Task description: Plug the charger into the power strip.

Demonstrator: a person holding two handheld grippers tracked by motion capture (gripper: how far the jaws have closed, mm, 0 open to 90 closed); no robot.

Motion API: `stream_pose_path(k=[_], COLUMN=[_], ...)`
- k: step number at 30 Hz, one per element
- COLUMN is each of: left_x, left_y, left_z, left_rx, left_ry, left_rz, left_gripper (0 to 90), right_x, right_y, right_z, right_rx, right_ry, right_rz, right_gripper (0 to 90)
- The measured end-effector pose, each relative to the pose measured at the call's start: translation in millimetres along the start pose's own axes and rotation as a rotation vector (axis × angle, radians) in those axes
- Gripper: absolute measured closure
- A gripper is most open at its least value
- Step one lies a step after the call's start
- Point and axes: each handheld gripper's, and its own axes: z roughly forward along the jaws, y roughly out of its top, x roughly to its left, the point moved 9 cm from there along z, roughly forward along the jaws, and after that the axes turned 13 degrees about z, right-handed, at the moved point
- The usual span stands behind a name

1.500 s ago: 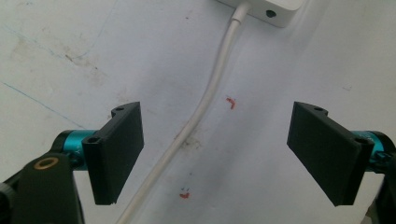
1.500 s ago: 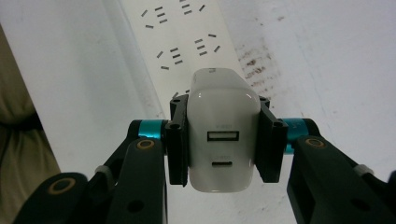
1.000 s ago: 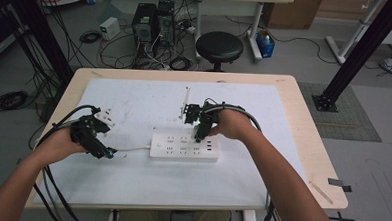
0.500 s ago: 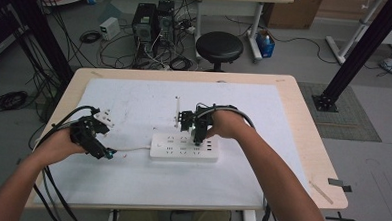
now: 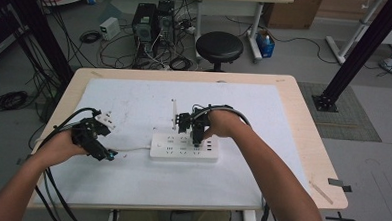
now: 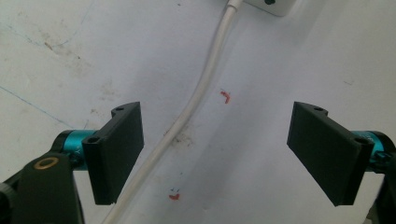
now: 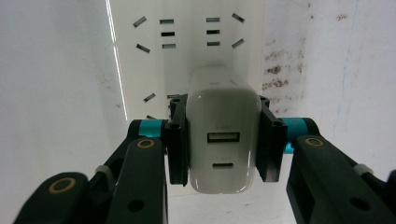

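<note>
- Over the power strip, your right hand-held gripper is clamped on a white charger, 1 black jaw pressed flat against each of its sides.
- Its face with 2 USB ports looks back at the right gripper view's camera, so the prong end points down at the strip's sockets.
- Over the last second your right hand has slid left along the worktop and come lower; in the high view the right hand-held gripper now sits directly above the strip's middle sockets, where 1 second ago it stood further right and back.
- That shift reads as lining up for insertion. I judge the charger close to a socket but cannot tell whether the prongs have entered; its body hides them.
- Beside the strip's left end, your left hand-held gripper is wide open and holding nothing, and it has barely moved in that second.
- Between its jaws runs the strip's white cable, lying free on the white sheet, touching neither jaw.
- Your left hand is placed to pin that cable or steady the strip if the push makes it slide.
- Behind that hand, a small white plug block lies on the sheet, apart from the strip.
</note>
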Motion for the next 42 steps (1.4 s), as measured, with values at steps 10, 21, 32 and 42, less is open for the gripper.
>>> stream_pose_path(k=[10,21,32,42], left_x=[0.3,2.7,2.9,2.1], left_y=[1.1,3.9,2.4,5.8], left_z=[7.3,8.8,5.0,3.0], left_rx=[-0.004,-0.021,-0.035,-0.045], left_ry=[-0.016,-0.017,-0.011,-0.008], left_rz=[-0.004,-0.01,-0.019,-0.017], left_gripper=[18.6,18.7,18.6,18.6], right_x=[-0.2,-1.1,-6.3,-24.1], right_y=[4.7,2.0,-6.8,-9.6], right_z=[5.2,8.1,3.1,-36.2], right_rx=[0.028,-0.02,-0.182,-0.313], right_ry=[0.018,0.047,0.093,0.163], right_rz=[0.01,0.04,0.202,0.412], right_gripper=[62.7,62.1,37.9,10.4])
